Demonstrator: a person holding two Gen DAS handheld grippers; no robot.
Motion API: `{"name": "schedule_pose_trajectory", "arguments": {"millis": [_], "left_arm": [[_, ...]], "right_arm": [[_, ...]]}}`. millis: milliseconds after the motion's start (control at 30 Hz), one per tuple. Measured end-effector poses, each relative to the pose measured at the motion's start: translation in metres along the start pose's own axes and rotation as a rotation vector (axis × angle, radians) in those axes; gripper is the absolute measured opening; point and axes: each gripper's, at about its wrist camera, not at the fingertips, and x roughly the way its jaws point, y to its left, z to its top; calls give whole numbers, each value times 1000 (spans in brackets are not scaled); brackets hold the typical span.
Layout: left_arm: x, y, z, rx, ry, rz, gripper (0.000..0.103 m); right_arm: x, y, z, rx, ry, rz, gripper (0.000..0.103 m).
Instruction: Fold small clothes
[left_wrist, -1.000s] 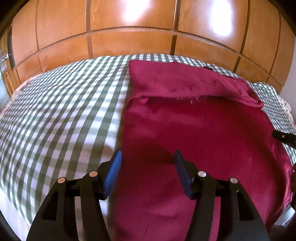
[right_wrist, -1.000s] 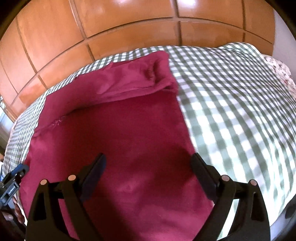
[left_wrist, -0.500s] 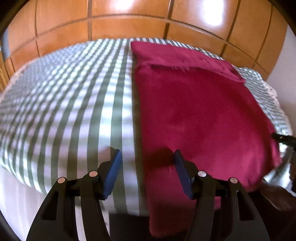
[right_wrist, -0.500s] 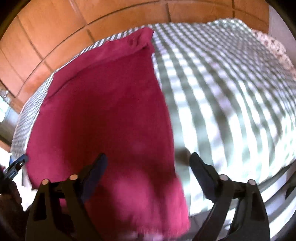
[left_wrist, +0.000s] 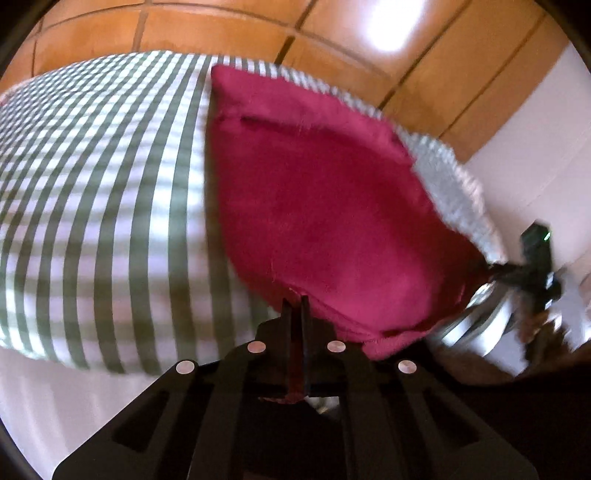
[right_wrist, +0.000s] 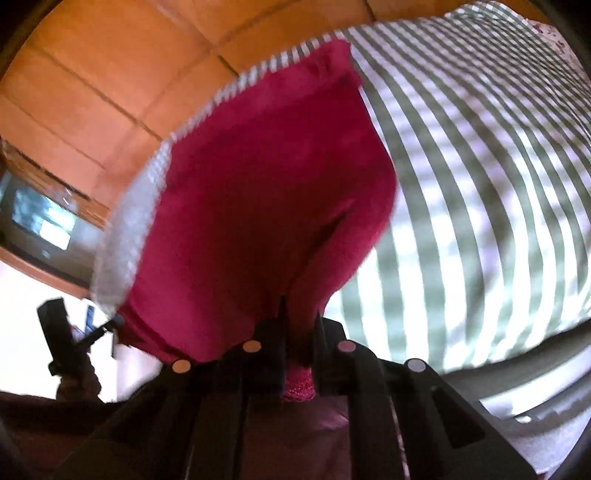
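A dark red garment (left_wrist: 325, 206) lies on the green-and-white checked bed cover (left_wrist: 103, 206), its far end folded over in a flap. My left gripper (left_wrist: 295, 302) is shut on its near left corner, with red cloth pinched between the jaws. In the right wrist view the same garment (right_wrist: 266, 206) runs up from my right gripper (right_wrist: 299, 317), whose jaws are closing with the near right corner squeezed between them. Both near corners are lifted off the bed edge. Each gripper also shows in the other's view, the right one (left_wrist: 532, 266) and the left one (right_wrist: 62, 339).
Orange-brown wooden panels (left_wrist: 221, 33) stand behind the bed. A white wall (left_wrist: 535, 155) is at the right of the left wrist view. The checked cover (right_wrist: 480, 184) spreads wide on either side of the garment. The bed's near edge drops away just below both grippers.
Both grippers went from open above the garment to closed on its near corners at the bed edge. Both pulled back and tilted, and the garment's near edge has lifted.
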Motion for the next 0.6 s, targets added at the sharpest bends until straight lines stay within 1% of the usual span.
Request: {"name": "schedule_pose_trajectory", "arguments": {"millis": [33,100,200,333,400,467,500,533,567,600], "left_arm": [[-1,0,7,-9,-18,-20,3],[0,3,30,-41,-51,-55,3],[10,11,61,-99,-79,-95,3],[29,26,97,-139,-104,-69,3],[46,37,118,-178,-98,-47,3],[59,47,134,-209,-105,-24,3],[67,53,143,-240,-104,-9,3],[70,60,148,-261,-99,2,3],[73,66,152,-290,-101,38,7],[72,71,154,-305,-107,72,12]], "right_arm": [[-1,1,9,11,-28,23,9],[0,0,22,32,-59,40,9],[6,-5,49,60,-111,28,9],[22,-23,86,113,-143,2,9],[33,-29,105,138,-147,-9,9],[39,-37,118,158,-153,-21,9],[43,-39,124,172,-153,-14,10],[48,-42,131,189,-151,-1,15],[49,-44,136,202,-158,6,25],[51,-44,139,211,-162,12,31]]}}
